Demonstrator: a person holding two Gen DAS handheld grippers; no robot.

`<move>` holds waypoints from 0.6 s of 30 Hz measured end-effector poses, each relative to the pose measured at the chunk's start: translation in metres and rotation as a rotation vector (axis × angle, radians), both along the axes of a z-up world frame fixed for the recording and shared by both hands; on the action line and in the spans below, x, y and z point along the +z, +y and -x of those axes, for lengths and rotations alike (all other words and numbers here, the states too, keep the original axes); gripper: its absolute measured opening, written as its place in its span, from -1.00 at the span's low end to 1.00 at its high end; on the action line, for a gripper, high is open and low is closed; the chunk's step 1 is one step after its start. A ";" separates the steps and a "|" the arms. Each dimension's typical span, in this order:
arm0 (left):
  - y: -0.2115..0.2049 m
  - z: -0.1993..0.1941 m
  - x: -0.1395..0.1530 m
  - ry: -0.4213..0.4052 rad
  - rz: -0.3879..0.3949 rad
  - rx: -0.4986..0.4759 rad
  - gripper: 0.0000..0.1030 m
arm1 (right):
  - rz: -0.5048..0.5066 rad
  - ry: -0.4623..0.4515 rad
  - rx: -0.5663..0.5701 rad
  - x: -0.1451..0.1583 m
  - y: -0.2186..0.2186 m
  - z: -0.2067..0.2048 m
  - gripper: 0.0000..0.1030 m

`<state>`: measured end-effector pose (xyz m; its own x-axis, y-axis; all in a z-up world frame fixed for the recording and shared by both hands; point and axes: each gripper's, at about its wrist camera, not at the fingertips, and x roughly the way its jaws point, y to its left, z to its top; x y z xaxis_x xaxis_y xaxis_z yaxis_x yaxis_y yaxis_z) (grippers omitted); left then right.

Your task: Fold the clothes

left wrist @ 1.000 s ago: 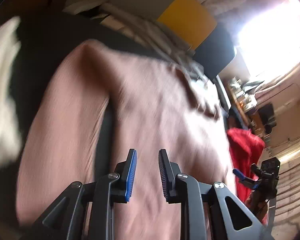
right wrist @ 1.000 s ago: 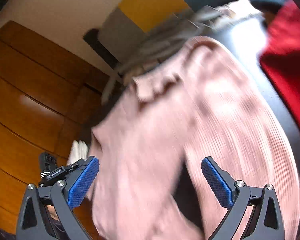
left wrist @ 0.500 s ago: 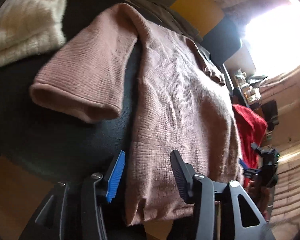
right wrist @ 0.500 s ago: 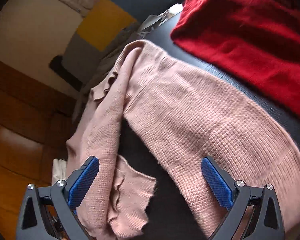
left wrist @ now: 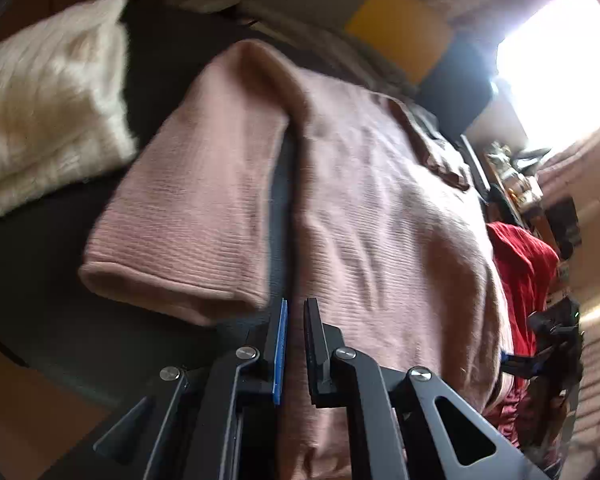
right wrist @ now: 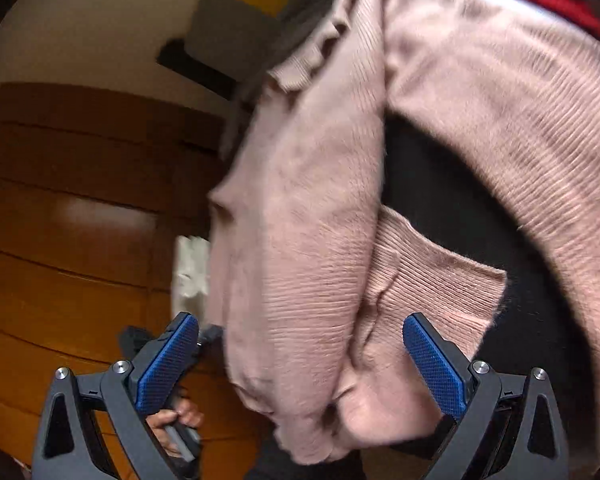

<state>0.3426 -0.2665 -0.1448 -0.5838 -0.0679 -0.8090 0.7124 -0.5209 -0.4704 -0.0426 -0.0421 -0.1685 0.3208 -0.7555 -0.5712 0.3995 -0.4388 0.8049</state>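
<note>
A pink knit sweater (left wrist: pixel 380 220) lies spread on a black table (left wrist: pixel 40 280), one sleeve (left wrist: pixel 188 200) folded out to the left. My left gripper (left wrist: pixel 295 304) is at the sweater's near hem, its fingers pressed almost together with the hem's edge between them. In the right wrist view the same sweater (right wrist: pixel 300 240) fills the middle, its hem corner bunched and hanging over the table edge. My right gripper (right wrist: pixel 300 322) stands wide open, and that hem corner sits between its blue pads (right wrist: pixel 436 364) without being pinched.
A folded cream sweater (left wrist: pixel 40 100) lies at the table's left. A red garment (left wrist: pixel 524 264) lies beyond the sweater's right side. Yellow and grey cushions (left wrist: pixel 396 28) sit at the back. Wooden panelling (right wrist: pixel 60 200) stands past the table edge.
My left gripper has shut on the sweater's hem, having been open around it half a second ago. My right gripper has moved in close to the opposite hem corner and stays open.
</note>
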 end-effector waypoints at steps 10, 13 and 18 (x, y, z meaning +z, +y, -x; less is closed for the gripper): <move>0.027 0.036 -0.004 -0.012 0.033 -0.162 -0.25 | 0.000 -0.109 -0.044 -0.016 0.055 -0.009 0.99; 0.035 0.047 -0.005 -0.016 0.042 -0.211 -0.26 | -0.023 -0.116 -0.065 -0.017 0.075 -0.014 0.99; 0.026 0.044 -0.013 -0.020 0.059 -0.203 -0.46 | -0.284 0.088 -0.008 -0.004 0.091 -0.032 1.00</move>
<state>0.2981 -0.2407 -0.1577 -0.5745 0.0019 -0.8185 0.5984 -0.6813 -0.4216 -0.0104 0.0486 -0.1727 0.2552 -0.5637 -0.7856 0.4576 -0.6453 0.6117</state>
